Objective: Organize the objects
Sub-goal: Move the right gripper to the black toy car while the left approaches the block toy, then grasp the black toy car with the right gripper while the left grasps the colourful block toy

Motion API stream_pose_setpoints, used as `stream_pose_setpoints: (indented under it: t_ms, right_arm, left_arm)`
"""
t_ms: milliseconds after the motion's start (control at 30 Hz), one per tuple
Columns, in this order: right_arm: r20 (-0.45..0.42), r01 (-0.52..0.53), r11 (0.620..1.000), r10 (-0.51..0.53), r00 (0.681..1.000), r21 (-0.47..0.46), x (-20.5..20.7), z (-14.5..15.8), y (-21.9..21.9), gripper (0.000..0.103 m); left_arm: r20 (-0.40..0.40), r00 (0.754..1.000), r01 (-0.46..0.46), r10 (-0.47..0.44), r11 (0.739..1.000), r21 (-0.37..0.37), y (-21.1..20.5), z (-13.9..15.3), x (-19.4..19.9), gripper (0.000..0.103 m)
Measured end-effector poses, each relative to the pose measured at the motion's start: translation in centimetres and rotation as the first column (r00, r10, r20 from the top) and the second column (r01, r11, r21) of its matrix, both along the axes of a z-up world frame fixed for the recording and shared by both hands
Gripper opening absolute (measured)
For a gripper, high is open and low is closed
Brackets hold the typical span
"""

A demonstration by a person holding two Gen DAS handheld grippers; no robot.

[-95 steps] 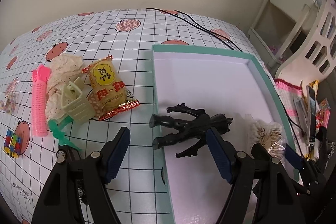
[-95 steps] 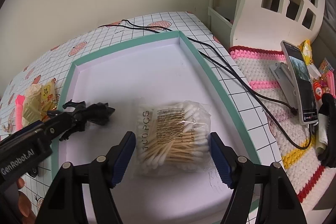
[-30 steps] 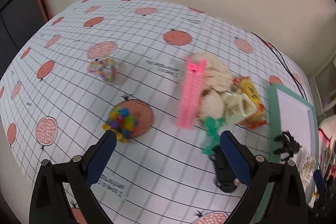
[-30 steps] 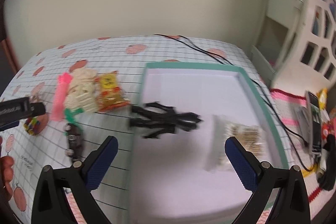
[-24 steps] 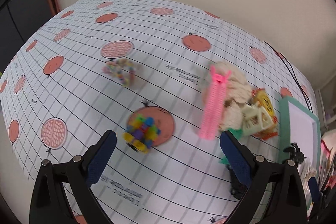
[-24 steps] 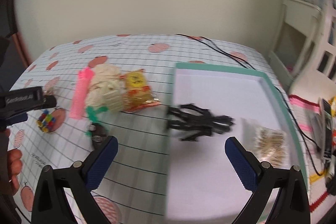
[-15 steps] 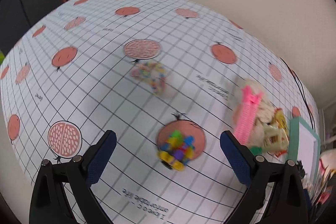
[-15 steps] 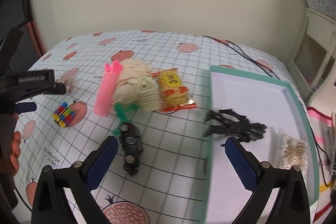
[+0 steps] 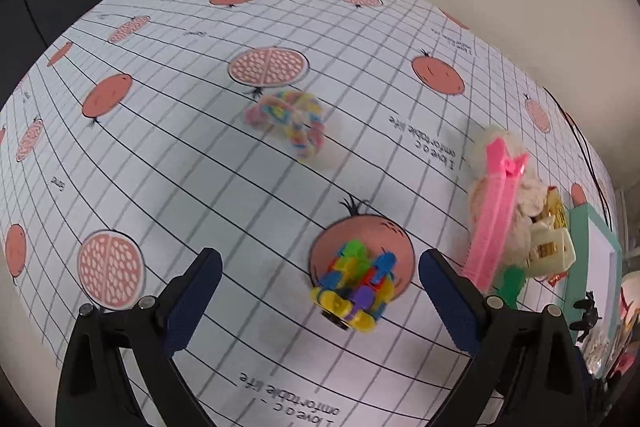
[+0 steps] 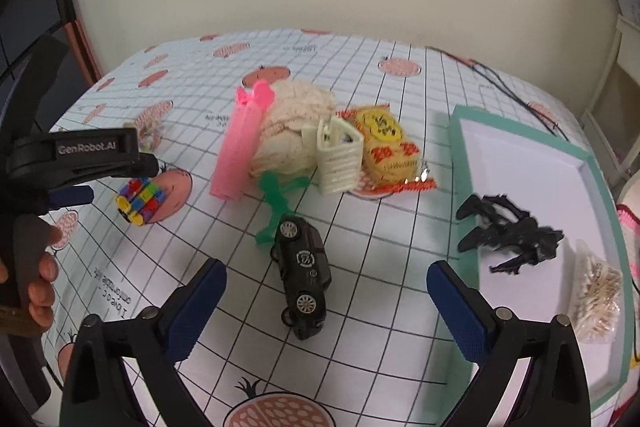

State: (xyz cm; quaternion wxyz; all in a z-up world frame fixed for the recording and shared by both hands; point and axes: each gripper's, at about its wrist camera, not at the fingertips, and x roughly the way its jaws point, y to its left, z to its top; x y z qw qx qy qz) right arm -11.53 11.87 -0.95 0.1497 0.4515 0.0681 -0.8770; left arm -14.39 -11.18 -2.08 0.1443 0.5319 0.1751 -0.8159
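My left gripper (image 9: 320, 301) is open, its blue pads either side of a multicoloured block toy (image 9: 356, 293) that lies on the cloth. A pastel braided ring (image 9: 290, 121) lies further off. My right gripper (image 10: 326, 311) is open above a black toy car (image 10: 303, 273). In the right wrist view the block toy (image 10: 140, 199) sits under the left gripper's body. A teal-rimmed white tray (image 10: 462, 163) at the right holds a black figure (image 10: 506, 233) and a bag of cotton swabs (image 10: 596, 293).
A cluster lies mid-table: pink comb (image 10: 240, 147), cream cloth bundle (image 10: 292, 131), small cream basket (image 10: 340, 157), yellow snack packet (image 10: 386, 147), green toy figure (image 10: 276, 203). A hand (image 10: 38, 283) holds the left gripper. Black cables (image 10: 500, 75) run at the back right.
Both grippers swung left, away from the tray. The left one closed in on the block toy, which now sits between its pads. The right one now faces the toy car.
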Motion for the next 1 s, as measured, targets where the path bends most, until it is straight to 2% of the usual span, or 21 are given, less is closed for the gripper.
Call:
stream_pose_setpoints:
  t_ms: [267,333,500,567,600,633,733,800,1000]
  right_arm:
    - [0.044,0.0,1.0,-0.001,0.999,0.014,-0.2,-1.0,-0.1,0.087]
    - [0.053,0.003,1.0,-0.004,0.999,0.016,-0.3,-1.2,-0.1,0.082]
    - [0.078,0.007,1.0,-0.009,0.997,0.018,-0.6,-1.6,-0.2,0.064]
    - [0.084,0.001,1.0,-0.003,0.996,0.019,-0.7,-1.7,-0.3,0.059]
    - [0.089,-0.005,1.0,0.004,0.996,0.018,-0.7,-1.8,-0.3,0.052]
    - [0.092,-0.009,1.0,0.008,0.996,0.017,-0.7,-1.8,-0.4,0.05]
    - [0.105,-0.017,1.0,0.016,0.994,0.013,-0.7,-1.8,-0.4,0.043]
    - [0.112,-0.024,1.0,0.023,0.993,0.009,-0.7,-1.8,-0.5,0.034]
    - [0.124,-0.032,0.999,0.031,0.992,0.007,-0.8,-1.9,-0.5,0.032]
  left_arm:
    - [0.019,0.999,0.05,-0.05,0.998,-0.026,1.5,-0.4,-0.3,0.096]
    - [0.027,0.998,0.059,-0.059,0.998,-0.026,1.7,-0.4,-0.3,0.085]
    - [0.05,0.996,0.072,-0.071,0.997,-0.022,2.2,-0.9,-0.3,0.075]
    - [0.057,0.995,0.078,-0.077,0.997,-0.021,2.2,-1.0,-0.2,0.068]
    - [0.062,0.995,0.081,-0.079,0.997,-0.017,2.3,-1.1,-0.2,0.061]
    - [0.068,0.994,0.081,-0.08,0.997,-0.013,2.3,-1.2,-0.3,0.056]
    - [0.07,0.994,0.083,-0.082,0.996,-0.013,2.4,-1.3,-0.2,0.048]
    - [0.067,0.995,0.08,-0.079,0.997,-0.014,2.4,-1.3,-0.1,0.045]
    - [0.06,0.996,0.067,-0.066,0.998,-0.012,2.3,-1.2,0.2,0.042]
